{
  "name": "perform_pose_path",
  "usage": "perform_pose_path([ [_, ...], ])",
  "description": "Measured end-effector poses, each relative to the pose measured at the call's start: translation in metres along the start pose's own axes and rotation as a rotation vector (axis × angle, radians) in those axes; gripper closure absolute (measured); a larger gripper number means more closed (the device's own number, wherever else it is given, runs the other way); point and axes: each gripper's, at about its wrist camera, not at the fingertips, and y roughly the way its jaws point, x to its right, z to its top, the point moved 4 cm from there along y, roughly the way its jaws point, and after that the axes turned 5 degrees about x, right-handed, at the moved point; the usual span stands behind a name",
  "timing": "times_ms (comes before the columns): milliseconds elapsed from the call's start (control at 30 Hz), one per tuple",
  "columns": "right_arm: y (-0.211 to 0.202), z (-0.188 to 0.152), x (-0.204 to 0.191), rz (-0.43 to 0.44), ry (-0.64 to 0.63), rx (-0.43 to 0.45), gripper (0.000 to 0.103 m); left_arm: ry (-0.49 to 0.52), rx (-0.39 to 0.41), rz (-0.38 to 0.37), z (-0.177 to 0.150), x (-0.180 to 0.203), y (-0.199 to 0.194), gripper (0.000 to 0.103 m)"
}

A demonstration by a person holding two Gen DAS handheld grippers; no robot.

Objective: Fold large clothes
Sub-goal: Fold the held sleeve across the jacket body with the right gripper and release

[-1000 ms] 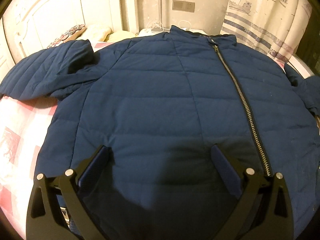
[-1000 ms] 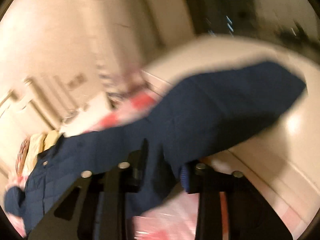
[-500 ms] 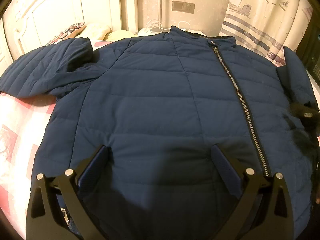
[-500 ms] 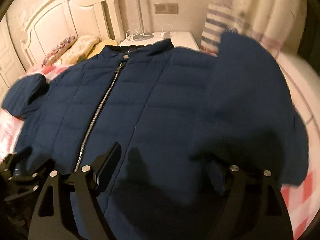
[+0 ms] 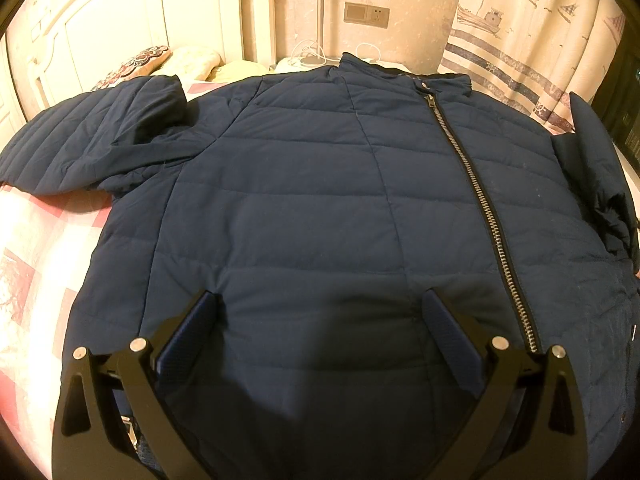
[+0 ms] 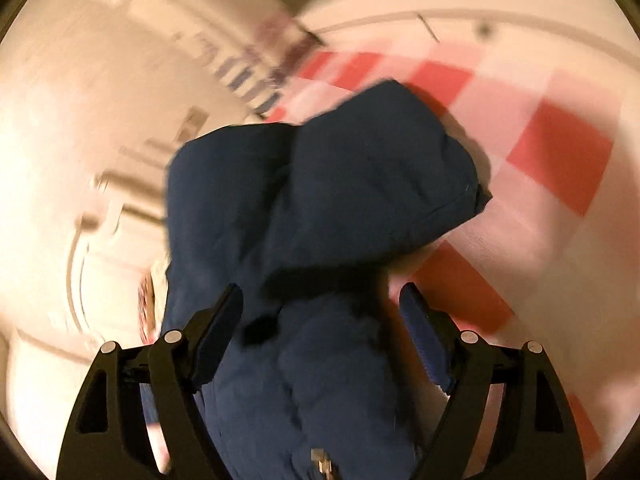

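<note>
The navy jacket [image 5: 304, 208] lies zipped on the bed [image 5: 36, 248], collar at 12 o'clock. The left claw [image 5: 320, 320] hovers released above its hem. The right claw [image 6: 320, 312], just opened, is released over the folded sleeve [image 6: 372, 184].

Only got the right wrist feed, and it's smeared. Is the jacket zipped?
Observer: Yes. The left wrist view shows the zipper closed up to the collar of the navy jacket.
Operator: Far sleeve folded in?
Observer: No. That sleeve lies out to the side on the pink checked bedspread, not over the jacket's front.
Operator: Left hand-held gripper holding anything?
Observer: No. The left hand-held gripper is open over the jacket's lower front and grips nothing.
</note>
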Motion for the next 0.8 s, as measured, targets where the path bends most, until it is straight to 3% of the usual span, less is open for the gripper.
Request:
perform_pose_path([
  [67,0.006,0.012,0.0,-0.01,0.032,0.07,0.025,-0.002,0.001,-0.003,0.0,0.0,0.0,0.002],
  [167,0.02,0.014,-0.017,-0.058,0.017,0.182,0.061,-0.015,0.009,-0.022,0.0,-0.002,-0.001,0.002],
  [233,0.017,0.014,-0.039,-0.079,-0.083,0.243,0.069,-0.038,0.02,-0.046,0.001,-0.005,-0.002,0.002],
  [433,0.011,-0.024,-0.186,-0.068,-0.639,0.396,0.075,-0.183,0.06,-0.156,0.006,-0.025,-0.008,0.002],
  [567,0.019,-0.098,-0.288,0.041,-1.005,0.429,0.078,-0.265,0.08,-0.201,0.008,-0.036,-0.011,0.004],
  [633,0.024,-0.142,-0.327,0.137,-1.133,0.38,0.078,-0.275,0.082,-0.213,0.008,-0.037,-0.012,0.004],
  [733,0.043,-0.205,-0.367,0.243,-1.296,0.222,0.075,-0.266,0.084,-0.209,0.008,-0.034,-0.012,0.003],
  [767,0.042,-0.221,-0.375,0.26,-1.329,0.184,0.053,-0.261,0.084,-0.208,0.008,-0.034,-0.012,0.003],
  [800,0.04,-0.235,-0.379,0.278,-1.354,0.159,0.024,-0.258,0.084,-0.206,0.008,-0.033,-0.012,0.003],
])
